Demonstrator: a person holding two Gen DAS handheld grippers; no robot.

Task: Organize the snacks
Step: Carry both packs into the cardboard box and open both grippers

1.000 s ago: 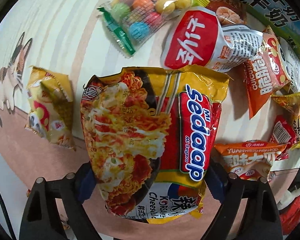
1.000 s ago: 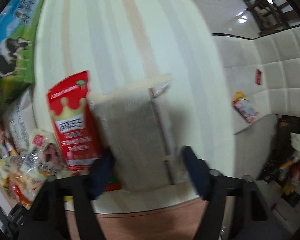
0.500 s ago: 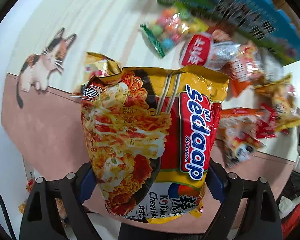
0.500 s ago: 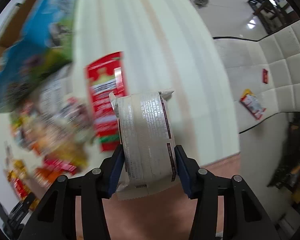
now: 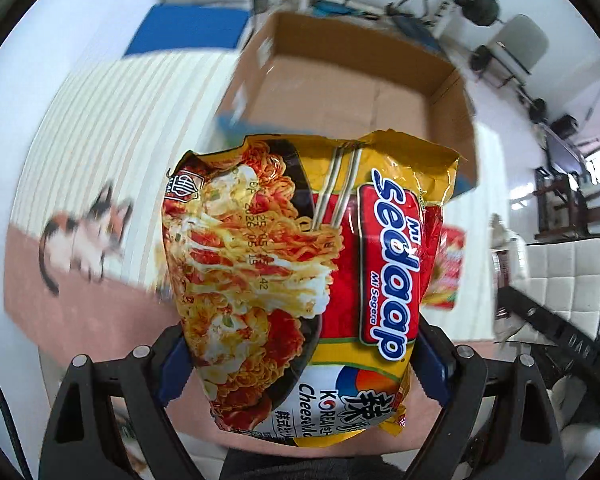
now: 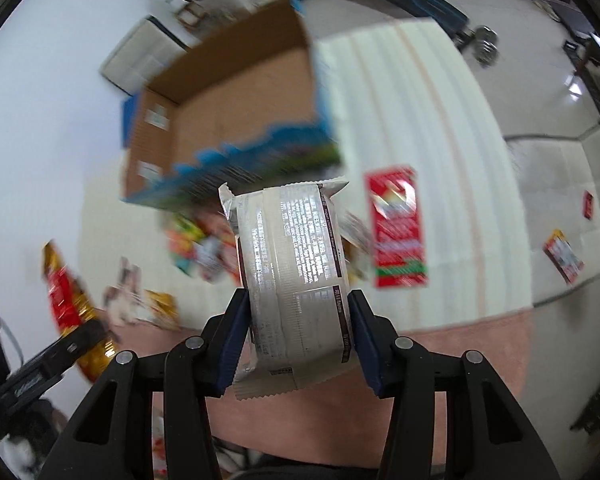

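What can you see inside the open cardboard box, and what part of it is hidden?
The cardboard box shows only its bare brown floor; nothing visible inside. The noodle packet covers its near edge.

Left gripper [image 5: 300, 364] clamps the Mi Sedaap noodle packet [image 5: 300, 280] by its sides, packet lifted clear above the mat [image 5: 112, 128]. Open cardboard box [image 5: 352, 92] sits behind the packet, on the mat's far part. Right gripper [image 6: 298, 334] clamps a biscuit packet [image 6: 292, 272] between both pads, also raised. In that view the box [image 6: 236, 112] lies beyond; loose snack packets [image 6: 196, 248] are scattered on the mat below it, a flat pouch [image 6: 398, 228] lying to the right.
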